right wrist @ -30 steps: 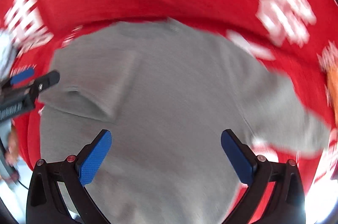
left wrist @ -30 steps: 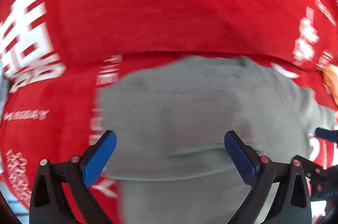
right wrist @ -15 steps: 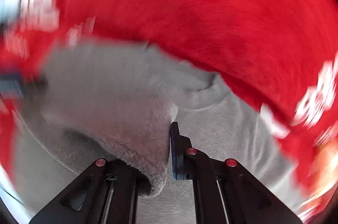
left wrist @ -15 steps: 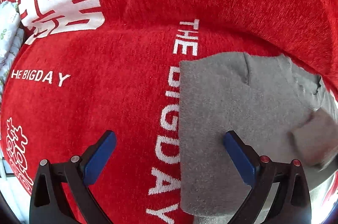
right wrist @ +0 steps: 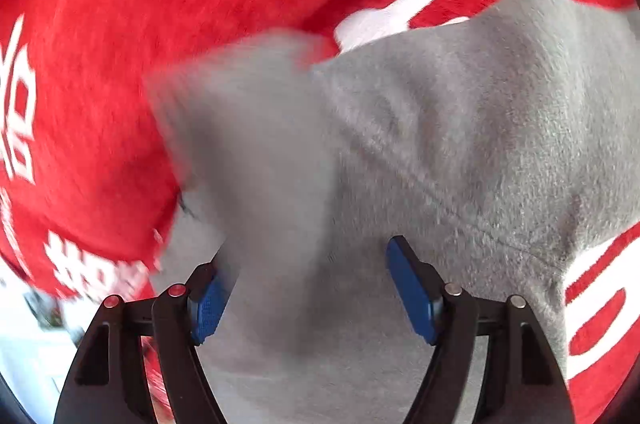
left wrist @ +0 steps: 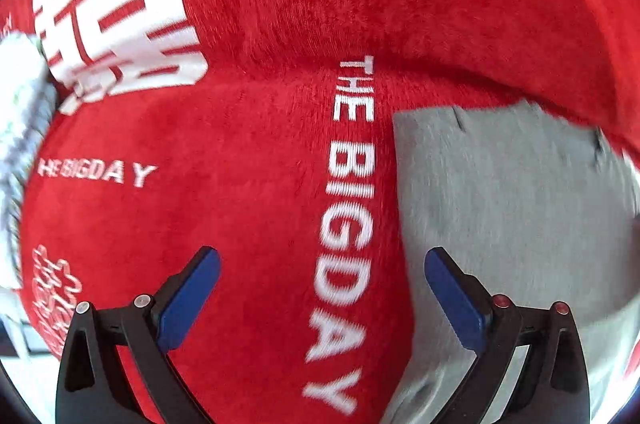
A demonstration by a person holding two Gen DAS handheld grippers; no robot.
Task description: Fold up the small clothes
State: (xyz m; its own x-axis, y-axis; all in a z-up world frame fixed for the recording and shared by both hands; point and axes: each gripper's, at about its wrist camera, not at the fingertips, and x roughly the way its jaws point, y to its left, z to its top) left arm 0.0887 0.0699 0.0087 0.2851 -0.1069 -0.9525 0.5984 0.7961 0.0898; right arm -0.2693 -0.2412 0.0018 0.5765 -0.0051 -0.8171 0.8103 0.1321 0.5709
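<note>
Below the left wrist camera, the left gripper (left wrist: 320, 278) hangs spread wide over a red blanket (left wrist: 248, 192) printed with white words, and nothing sits between its blue pads (left wrist: 190, 298). A grey garment (left wrist: 508, 208) lies flat on the blanket, its straight edge just beside the right-hand pad. At the far left edge a pale cloth (left wrist: 18, 128) is blurred.

From the right wrist camera, the right gripper (right wrist: 306, 286) is opening. A blurred flap of the grey garment (right wrist: 460, 128) droops between its pads (right wrist: 412, 294), against the left one, while the rest spreads over the red blanket (right wrist: 88, 64).
</note>
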